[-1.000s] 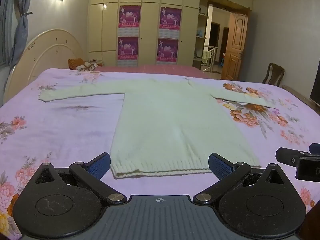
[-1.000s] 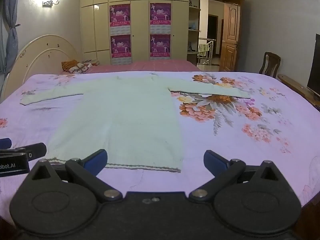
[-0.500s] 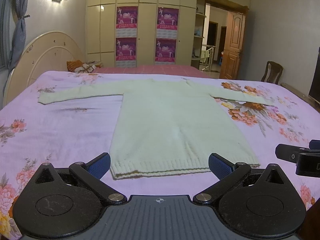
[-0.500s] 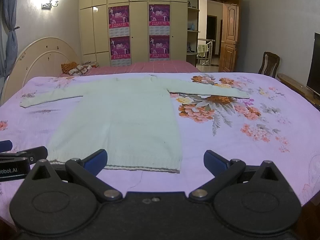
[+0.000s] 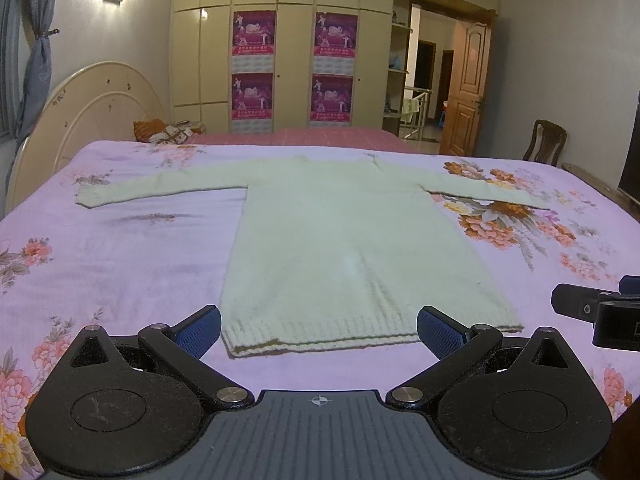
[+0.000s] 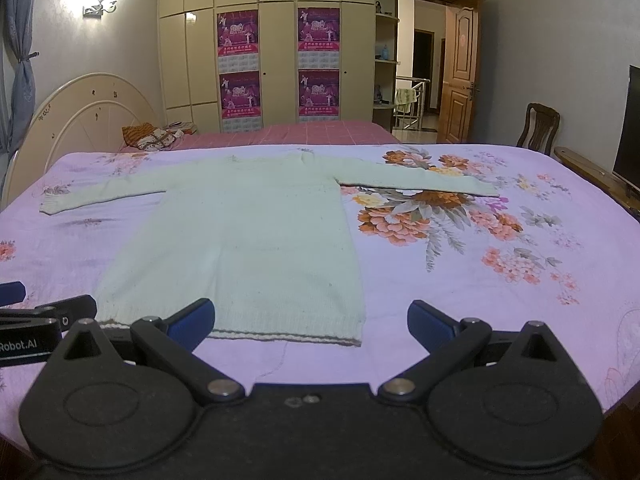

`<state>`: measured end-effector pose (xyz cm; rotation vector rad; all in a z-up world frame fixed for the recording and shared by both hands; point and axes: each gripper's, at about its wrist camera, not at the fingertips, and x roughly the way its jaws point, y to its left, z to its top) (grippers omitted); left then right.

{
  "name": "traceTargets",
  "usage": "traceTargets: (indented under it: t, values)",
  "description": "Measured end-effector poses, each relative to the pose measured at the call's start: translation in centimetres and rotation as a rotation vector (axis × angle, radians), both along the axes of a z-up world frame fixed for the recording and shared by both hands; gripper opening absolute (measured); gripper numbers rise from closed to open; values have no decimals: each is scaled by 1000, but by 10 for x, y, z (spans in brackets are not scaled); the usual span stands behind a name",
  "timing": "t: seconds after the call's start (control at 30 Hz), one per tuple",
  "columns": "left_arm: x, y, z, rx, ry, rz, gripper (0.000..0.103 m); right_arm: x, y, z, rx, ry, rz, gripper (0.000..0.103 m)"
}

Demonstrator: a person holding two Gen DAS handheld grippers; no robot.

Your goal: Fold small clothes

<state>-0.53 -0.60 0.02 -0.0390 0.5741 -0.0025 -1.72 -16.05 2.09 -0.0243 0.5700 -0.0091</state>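
Pale green knitted sweater (image 5: 352,248) spread flat and face-up on the lilac flowered bedspread (image 5: 120,248), both sleeves stretched straight out to the sides, ribbed hem nearest the cameras, neckline toward the far edge. Unfolded. Loose thread (image 6: 276,360) trailing from the hem toward the right camera, perhaps yarn from the knit; too thin to tell.

Left gripper (image 5: 319,330) low over the bedspread just short of the hem, jaws spread wide, blue pads (image 5: 198,330) flanking the hem's left and middle portion, pinching nothing. Right gripper (image 6: 311,322) alongside, likewise spread wide and empty, its left pad over the hem, its right pad over bare bedspread past the sweater's right corner. Contact with the cloth not clear from either view.

Beyond the sweater: a second bed with a pink checked cover (image 6: 312,132), a bundle of patterned cloth (image 6: 150,136) near a cream arched headboard (image 5: 100,108). Cream wardrobe (image 5: 296,40) with four purple posters, lit wall lamp (image 6: 98,4), open wooden door (image 5: 466,88), wooden chair (image 6: 538,126).
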Motion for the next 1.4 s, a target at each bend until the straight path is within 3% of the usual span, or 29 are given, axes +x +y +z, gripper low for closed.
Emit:
traceTargets:
  t: [1.4]
  values:
    - [7, 3, -4, 4, 6, 9, 103, 9, 4, -4, -2, 13, 10, 102]
